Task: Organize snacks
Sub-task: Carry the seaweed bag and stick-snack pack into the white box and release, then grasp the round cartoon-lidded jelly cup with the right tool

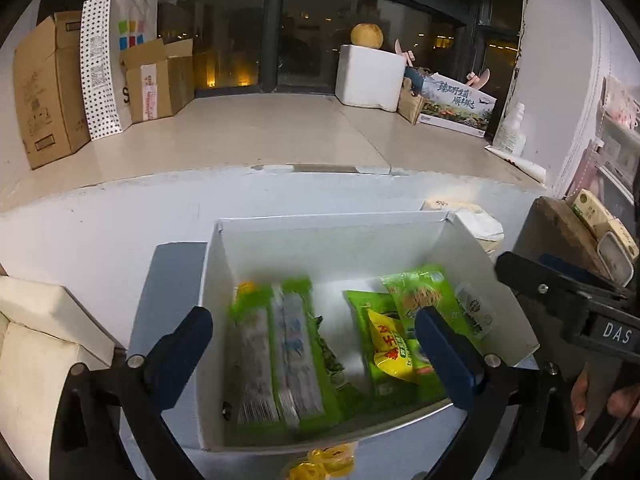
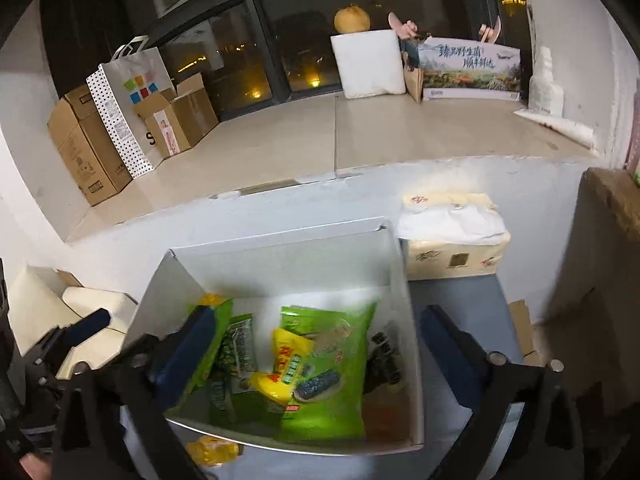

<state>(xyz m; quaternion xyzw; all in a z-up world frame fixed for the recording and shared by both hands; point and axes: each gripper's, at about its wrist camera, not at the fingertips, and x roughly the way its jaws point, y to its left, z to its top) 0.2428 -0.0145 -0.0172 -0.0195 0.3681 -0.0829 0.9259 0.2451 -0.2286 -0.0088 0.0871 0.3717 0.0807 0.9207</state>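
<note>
The premises appeared to be a private dwelling, with a corner used for household storage. A wide beige stone window ledge (image 1: 256,132) ran beneath dark-framed night-time windows (image 2: 304,44). On it stood brown cardboard cartons (image 1: 48,88), a white dotted paper shopping bag (image 2: 128,108), a white foam box (image 1: 370,76) bearing a round yellow fruit (image 2: 351,19), and a printed gift carton (image 2: 472,68). A cream tissue pack (image 2: 452,236) lay below.
</note>
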